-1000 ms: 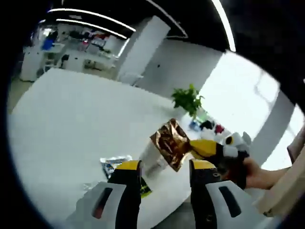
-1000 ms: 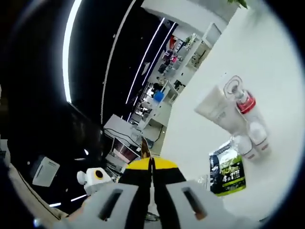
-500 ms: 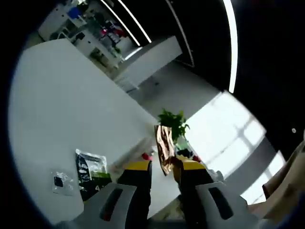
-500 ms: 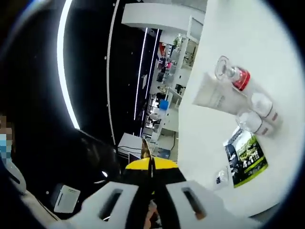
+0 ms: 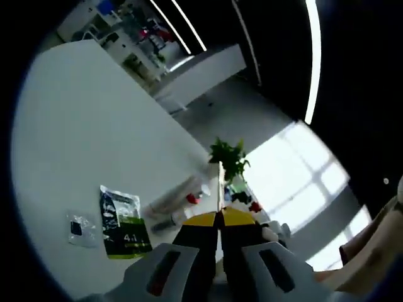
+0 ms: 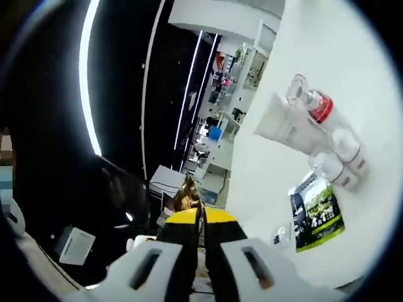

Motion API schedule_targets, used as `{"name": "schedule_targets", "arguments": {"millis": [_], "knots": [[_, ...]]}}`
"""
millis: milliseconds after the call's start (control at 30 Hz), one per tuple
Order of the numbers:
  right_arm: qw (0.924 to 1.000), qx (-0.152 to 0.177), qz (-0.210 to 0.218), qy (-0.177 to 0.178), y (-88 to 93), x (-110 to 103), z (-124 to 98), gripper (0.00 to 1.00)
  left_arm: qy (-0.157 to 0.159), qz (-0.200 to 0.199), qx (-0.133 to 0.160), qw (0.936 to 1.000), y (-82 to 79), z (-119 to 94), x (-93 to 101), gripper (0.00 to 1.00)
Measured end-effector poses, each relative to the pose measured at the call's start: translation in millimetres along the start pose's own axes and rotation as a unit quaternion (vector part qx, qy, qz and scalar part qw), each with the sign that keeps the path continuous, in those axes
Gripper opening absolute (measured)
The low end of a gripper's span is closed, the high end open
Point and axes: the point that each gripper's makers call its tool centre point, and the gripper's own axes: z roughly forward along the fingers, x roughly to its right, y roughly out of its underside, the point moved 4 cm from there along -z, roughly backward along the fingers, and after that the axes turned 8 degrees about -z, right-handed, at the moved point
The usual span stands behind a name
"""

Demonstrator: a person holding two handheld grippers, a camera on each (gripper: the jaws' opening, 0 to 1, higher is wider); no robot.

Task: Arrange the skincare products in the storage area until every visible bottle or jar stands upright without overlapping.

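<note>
We noted both the left gripper (image 5: 218,221) and right gripper (image 6: 201,217) pinching one crinkled gold foil sachet (image 6: 187,195), jaws near-shut, presumably clearing it from the toppled white bottles (image 6: 334,157).

Both hand-held grippers, L (image 5: 219,221) & R (image 6: 201,216), jaws closed.

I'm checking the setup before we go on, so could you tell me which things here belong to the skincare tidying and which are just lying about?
Belonging to the job:
- white tube, lying flat
- bottle with red collar, lying
- two small white bottles, lying
- gold foil sachet, pinched by both the right gripper and the left gripper

Lying about:
- green and black packet
- small clear bag
- potted plant
</note>
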Motion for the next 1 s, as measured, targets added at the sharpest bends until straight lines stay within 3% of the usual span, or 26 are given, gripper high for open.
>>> {"name": "schedule_targets", "arguments": {"millis": [167,300,400,500,633,800,1000], "knots": [[0.9977,-0.022,-0.064,-0.006,0.3,-0.4,-5.0,0.03,-0.001,0.001,-0.028,0.9996,0.5,-5.6,1.2,0.0],[0.9908,-0.051,-0.124,-0.011,-0.2,-0.6,-9.1,0.03,-0.001,0.002,-0.053,0.9986,0.6,-12.1,0.5,0.0],[0.9848,-0.061,-0.159,-0.031,-2.1,-3.9,-9.6,0.13,0.001,0.006,-0.078,0.997,3.5,-16.7,0.5,0.0],[0.9756,-0.083,-0.198,-0.046,-2.5,-5.7,-9.7,0.22,0.001,0.021,-0.122,0.9924,11.8,-22.2,0.1,0.0],[0.9732,-0.1,-0.197,-0.063,-0.7,-11.7,-7.3,0.17,0.002,0.031,-0.164,0.986,21.8,-25.5,0.2,0.0],[0.9687,-0.124,-0.205,-0.063,6.9,-9.1,-6.8,0.11,-0.004,0.032,-0.179,0.9833,26.5,-27.1,-2.7,0.0],[0.9711,-0.122,-0.195,-0.061,7.3,-6.8,-9.0,0.06,-0.001,0.021,-0.189,0.9818,29.6,-28.0,-3.1,0.0]]}}
